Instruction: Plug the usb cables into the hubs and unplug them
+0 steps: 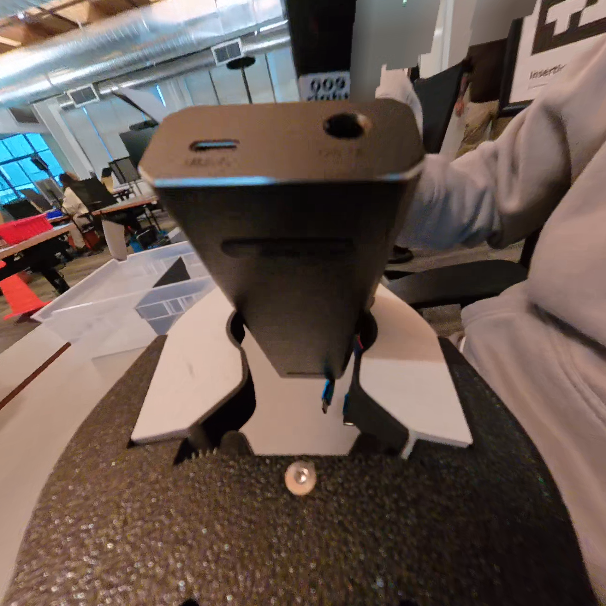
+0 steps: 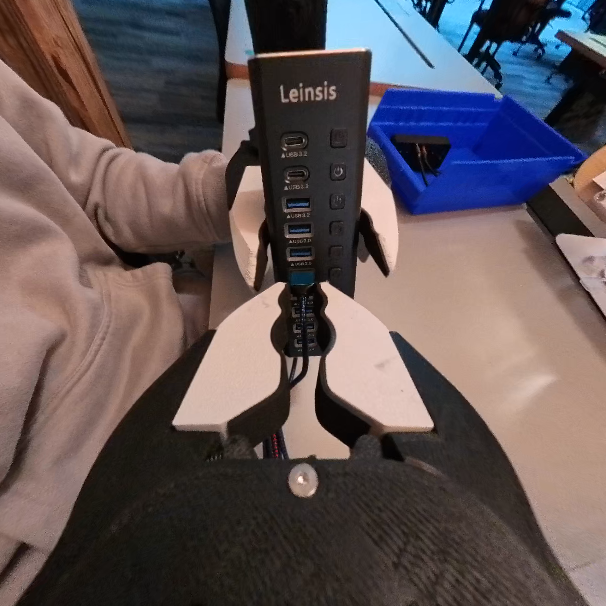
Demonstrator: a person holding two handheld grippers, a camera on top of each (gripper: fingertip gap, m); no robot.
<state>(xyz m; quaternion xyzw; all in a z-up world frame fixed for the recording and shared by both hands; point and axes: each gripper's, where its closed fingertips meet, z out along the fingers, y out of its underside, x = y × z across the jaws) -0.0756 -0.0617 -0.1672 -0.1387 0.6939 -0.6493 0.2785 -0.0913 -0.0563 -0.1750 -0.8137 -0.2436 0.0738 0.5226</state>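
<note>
A dark USB hub [image 2: 311,131] stands upright, lifted off the table. Its front has a column of ports and buttons. My left gripper [image 1: 303,314] is shut on the hub [image 1: 288,229] around its middle. In the right wrist view, its white fingers [image 2: 244,229] sit on both sides of the hub. My right gripper [image 2: 303,287] is shut on a blue USB plug [image 2: 300,277]. The plug is pressed at a port below three empty blue ports; how deep it sits is hidden. Dark braided cables [image 2: 303,314] run back between my fingers. Two blue plug ends [image 1: 328,393] show under the hub.
A person in a light grey hoodie [image 2: 82,262] sits close on the left. A blue bin [image 2: 475,157] stands at the back right on the white table [image 2: 459,328]. Clear plastic bins [image 1: 124,295] sit on the table beyond the left gripper. A black chair [image 1: 459,282] is nearby.
</note>
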